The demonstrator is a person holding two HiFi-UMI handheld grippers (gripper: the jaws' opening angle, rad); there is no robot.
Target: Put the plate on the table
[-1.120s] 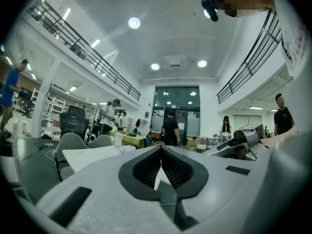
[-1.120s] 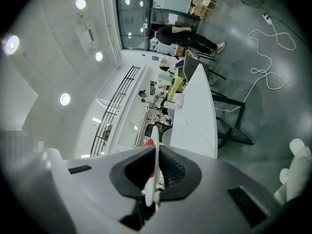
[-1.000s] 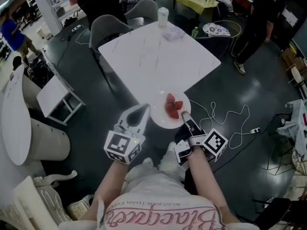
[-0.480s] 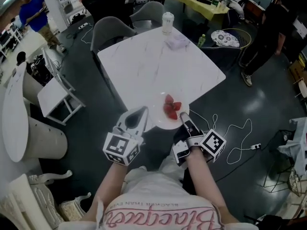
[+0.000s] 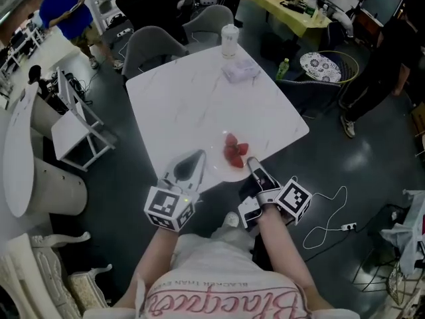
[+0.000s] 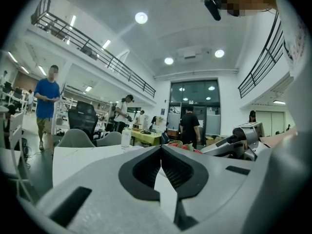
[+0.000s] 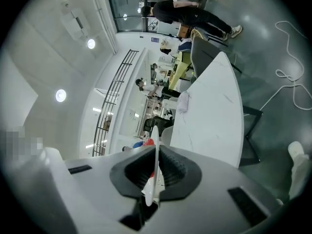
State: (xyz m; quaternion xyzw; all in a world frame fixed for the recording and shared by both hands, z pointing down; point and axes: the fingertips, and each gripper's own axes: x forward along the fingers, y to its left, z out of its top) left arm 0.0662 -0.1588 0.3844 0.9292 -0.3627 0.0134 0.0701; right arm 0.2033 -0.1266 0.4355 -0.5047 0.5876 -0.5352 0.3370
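A white plate (image 5: pixel 220 167) with red strawberries (image 5: pixel 234 151) hangs level over the near corner of the white marble table (image 5: pixel 199 98). My left gripper (image 5: pixel 197 157) is shut on the plate's left rim, which shows as a white sliver (image 6: pixel 164 191) between its jaws. On the opposite rim my right gripper (image 5: pixel 252 163) is shut, and the plate's thin edge (image 7: pixel 155 162) runs through its pads. In the left gripper view the strawberries (image 6: pixel 188 147) and the right gripper (image 6: pixel 238 141) lie just ahead. Whether the plate touches the table I cannot tell.
A tall cup (image 5: pixel 230 40) and a white packet (image 5: pixel 240 70) sit at the table's far side. Grey chairs (image 5: pixel 151 46) stand behind it. A white cable (image 5: pixel 327 212) trails on the floor at the right. A small white stand (image 5: pixel 74 133) is at the left.
Both grippers have carried the plate forward from over the floor to above the table's near corner. The table now sits closer in the head view.
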